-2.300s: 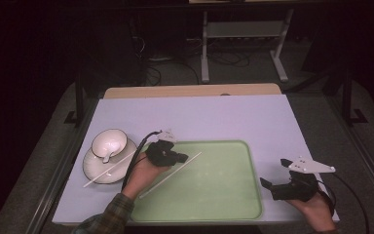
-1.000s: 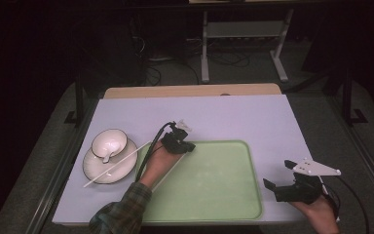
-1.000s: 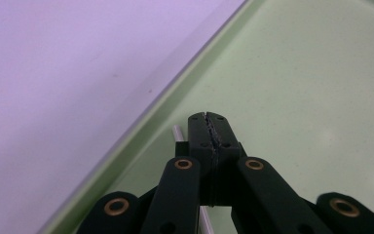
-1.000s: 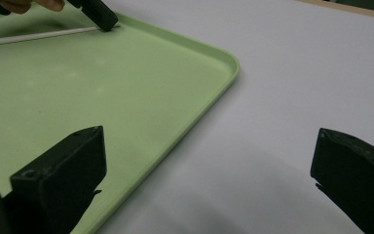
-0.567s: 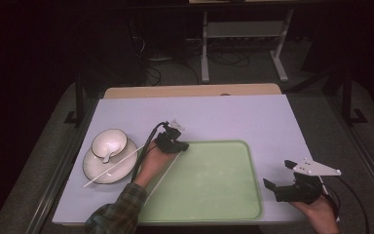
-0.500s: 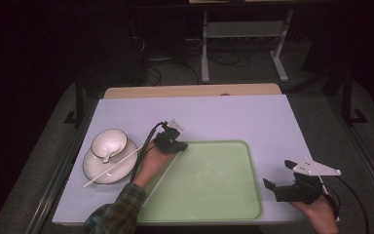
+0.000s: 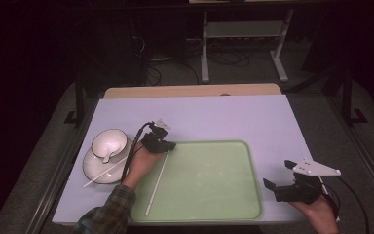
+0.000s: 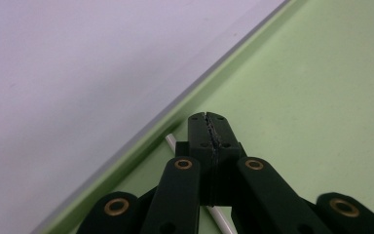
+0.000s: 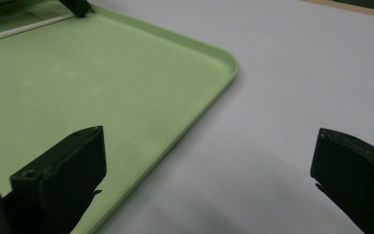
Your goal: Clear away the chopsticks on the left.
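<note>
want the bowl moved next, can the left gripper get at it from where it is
Probably not yet: the left gripper is shut on the chopstick over the tray, so its jaws are taken. The bowl sits close by on the plate, nothing between.

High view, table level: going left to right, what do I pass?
Plate with the bowl on it and a white stick across it → left tool, shut on a second white stick → green tray → right tool, open, past the tray's right edge.
</note>
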